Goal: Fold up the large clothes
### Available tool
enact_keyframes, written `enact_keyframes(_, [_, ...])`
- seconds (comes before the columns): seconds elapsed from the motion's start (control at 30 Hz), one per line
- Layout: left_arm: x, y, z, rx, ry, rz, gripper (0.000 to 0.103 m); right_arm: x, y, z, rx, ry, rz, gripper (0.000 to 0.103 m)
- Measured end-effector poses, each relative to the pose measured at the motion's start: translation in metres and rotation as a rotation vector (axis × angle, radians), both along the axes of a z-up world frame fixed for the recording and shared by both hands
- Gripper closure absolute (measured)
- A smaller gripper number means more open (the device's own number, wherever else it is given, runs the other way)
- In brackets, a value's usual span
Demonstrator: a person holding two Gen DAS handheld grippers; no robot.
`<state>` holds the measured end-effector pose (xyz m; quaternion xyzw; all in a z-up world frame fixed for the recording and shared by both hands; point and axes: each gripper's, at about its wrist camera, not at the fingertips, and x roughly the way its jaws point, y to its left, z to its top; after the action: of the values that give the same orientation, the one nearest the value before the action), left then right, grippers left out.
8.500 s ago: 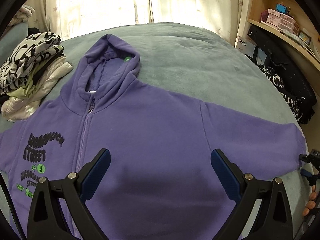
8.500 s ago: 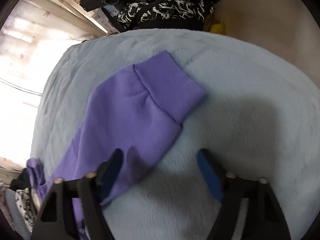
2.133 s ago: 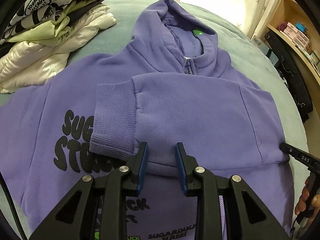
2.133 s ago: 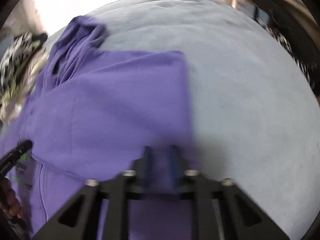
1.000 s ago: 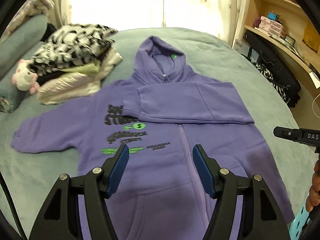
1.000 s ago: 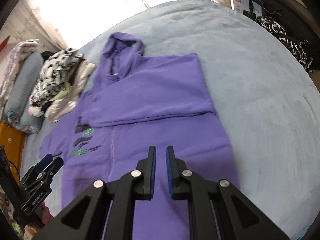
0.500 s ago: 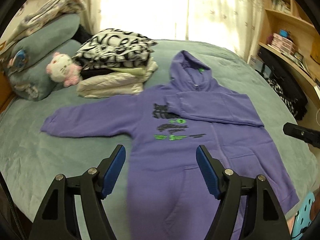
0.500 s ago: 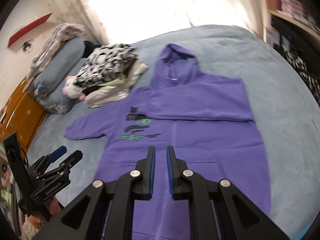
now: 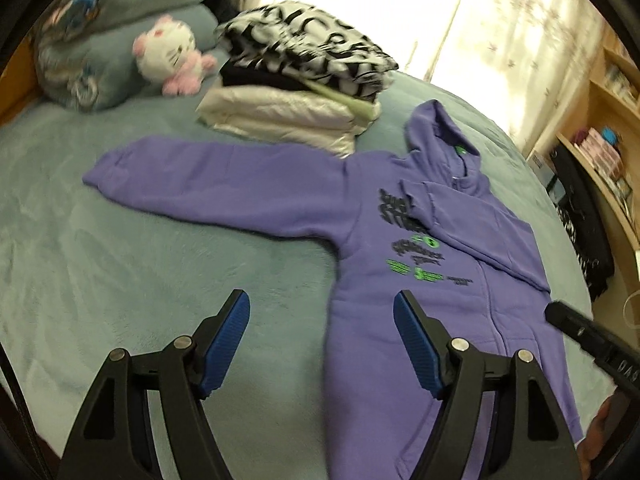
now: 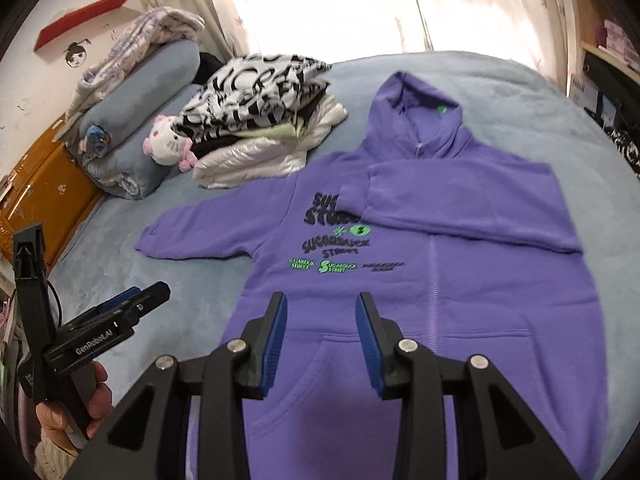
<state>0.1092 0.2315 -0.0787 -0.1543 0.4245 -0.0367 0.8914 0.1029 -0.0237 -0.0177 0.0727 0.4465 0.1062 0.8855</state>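
Note:
A purple zip hoodie [image 9: 372, 216] [image 10: 480, 292] with black and green print lies face up on the blue-grey bed [image 9: 120, 280]. One sleeve [image 9: 208, 184] stretches out flat to the left. The other sleeve [image 10: 452, 208] is folded across the chest. My left gripper [image 9: 320, 300] is open and empty, above the bed beside the hoodie's left side seam. My right gripper [image 10: 322, 308] hovers over the lower front near the pocket; its jaws are opening with nothing between them. The right wrist view also has the left gripper [image 10: 140, 296] at the left, held in a hand [image 10: 68, 408].
A stack of folded clothes [image 9: 300, 92] sits just behind the stretched sleeve, with a plush cat [image 9: 172, 56] and pillows [image 9: 100, 48] further left. Shelves [image 9: 600, 152] and dark garments [image 9: 584, 220] stand off the bed's right side. An orange cabinet [image 10: 44, 184] is at the left.
Both grippers have pulled back from the hoodie and swung left, so the stretched sleeve is now in full view. The right jaws have parted from shut. The left jaws stand slightly wider.

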Motion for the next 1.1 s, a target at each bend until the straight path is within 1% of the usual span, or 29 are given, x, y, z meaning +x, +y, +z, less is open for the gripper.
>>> enact_keyframes(0.1, [0.014,0.022,-0.017,-0.076,0.012,0.011,0.03,0.01,0.013,-0.016,-0.015,0.018,0.018,0.067])
enact_keyframes(0.17, [0.028,0.044,-0.031,-0.162,0.023,0.035,0.03,0.017,0.02,-0.023,-0.023,0.024,0.028,0.067])
enact_keyframes(0.23, [0.043,0.071,-0.046,-0.239,0.037,0.082,0.03,0.026,0.028,-0.031,-0.041,0.031,0.038,0.067])
enact_keyframes(0.3, [0.055,0.097,-0.058,-0.29,0.044,0.134,0.03,0.036,0.033,-0.036,-0.057,0.036,0.04,0.067])
enact_keyframes(0.43, [0.079,0.142,-0.079,-0.352,0.066,0.223,0.031,0.063,0.042,-0.046,-0.092,0.035,0.02,0.067])
enact_keyframes(0.57, [0.101,0.178,-0.102,-0.421,0.093,0.291,0.031,0.091,0.049,-0.05,-0.096,0.024,0.003,0.067])
enact_keyframes(0.63, [0.112,0.194,-0.118,-0.466,0.11,0.325,0.031,0.105,0.054,-0.053,-0.096,0.018,-0.003,0.067])
enact_keyframes(0.77, [0.129,0.218,-0.139,-0.549,0.093,0.369,0.035,0.124,0.061,-0.063,-0.082,0.026,-0.004,0.068])
enact_keyframes(0.8, [0.131,0.22,-0.14,-0.549,0.09,0.374,0.041,0.126,0.062,-0.065,-0.085,0.029,-0.004,0.068])
enact_keyframes(0.83, [0.135,0.221,-0.139,-0.53,0.089,0.386,0.046,0.129,0.063,-0.07,-0.089,0.037,-0.003,0.067])
enact_keyframes(0.87, [0.138,0.219,-0.137,-0.495,0.096,0.397,0.063,0.13,0.063,-0.073,-0.092,0.046,-0.003,0.067])
enact_keyframes(0.9, [0.143,0.218,-0.136,-0.441,0.115,0.412,0.084,0.132,0.062,-0.077,-0.09,0.059,-0.003,0.067])
enact_keyframes(0.93, [0.147,0.219,-0.136,-0.412,0.131,0.418,0.089,0.132,0.061,-0.079,-0.089,0.066,-0.002,0.068])
enact_keyframes(0.97, [0.149,0.217,-0.133,-0.4,0.136,0.423,0.092,0.133,0.06,-0.081,-0.089,0.069,-0.002,0.068])
enact_keyframes(1.0, [0.149,0.213,-0.126,-0.382,0.125,0.437,0.095,0.132,0.058,-0.081,-0.089,0.072,-0.002,0.068])
enact_keyframes(1.03, [0.15,0.206,-0.116,-0.344,0.107,0.439,0.095,0.131,0.056,-0.081,-0.086,0.072,-0.003,0.068])
enact_keyframes(1.07, [0.151,0.195,-0.1,-0.291,0.08,0.434,0.096,0.13,0.054,-0.08,-0.085,0.07,-0.003,0.068])
enact_keyframes(1.1, [0.151,0.187,-0.088,-0.262,0.058,0.425,0.096,0.128,0.05,-0.077,-0.081,0.064,-0.008,0.068])
